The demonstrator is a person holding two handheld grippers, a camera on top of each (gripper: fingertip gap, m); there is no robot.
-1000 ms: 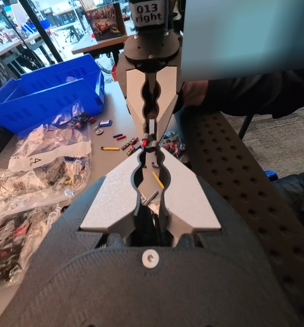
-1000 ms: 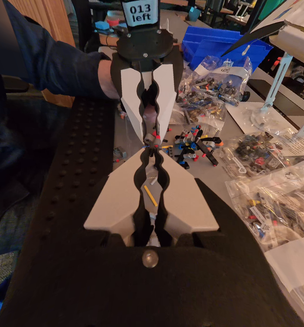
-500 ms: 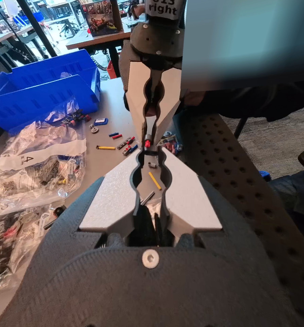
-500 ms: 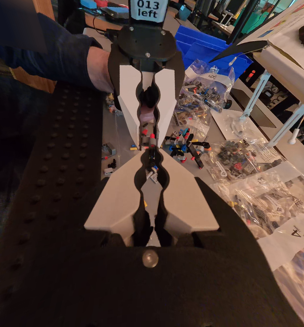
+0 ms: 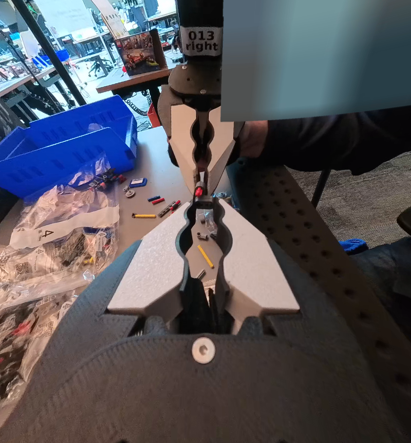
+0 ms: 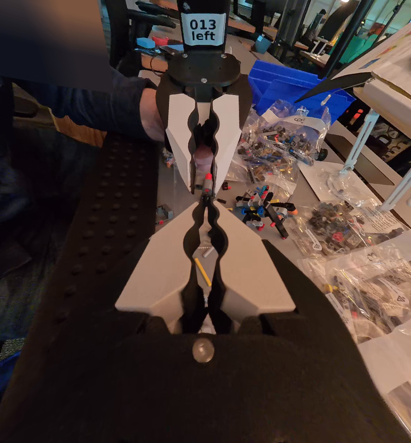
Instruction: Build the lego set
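Observation:
In the left wrist view my left gripper (image 5: 204, 203) is shut across a small dark grey two-hole connector (image 5: 205, 203), held above the table. My right gripper (image 5: 200, 189) comes in from above, tip to tip with it, and pinches a light grey sleeve with a red pin (image 5: 199, 189). The red end touches the connector. In the right wrist view my right gripper (image 6: 205, 200) is closed on the near end of that sleeve piece (image 6: 208, 184), which reaches into the tips of the left gripper (image 6: 203, 189). A partly built model (image 6: 264, 208) lies on the table to the right.
Blue bins (image 5: 63, 148) stand at the back left, with several clear bags of parts (image 5: 51, 239) in front of them. Loose pieces and a yellow axle (image 5: 205, 256) lie on the grey table under the grippers. A black perforated board (image 5: 307, 239) runs along the table edge. More bags (image 6: 355, 275) lie nearby. Less than 4 cm separates the two grippers' tips. My right tips are roughly 11 cm from the yellow axle (image 5: 205, 256). The right camera catches it too, in the right wrist view (image 6: 202, 270).
Both grippers have stayed tip to tip with their pieces touching. The pair has shifted slightly over the table, and the connector now shows its two holes toward the left camera.

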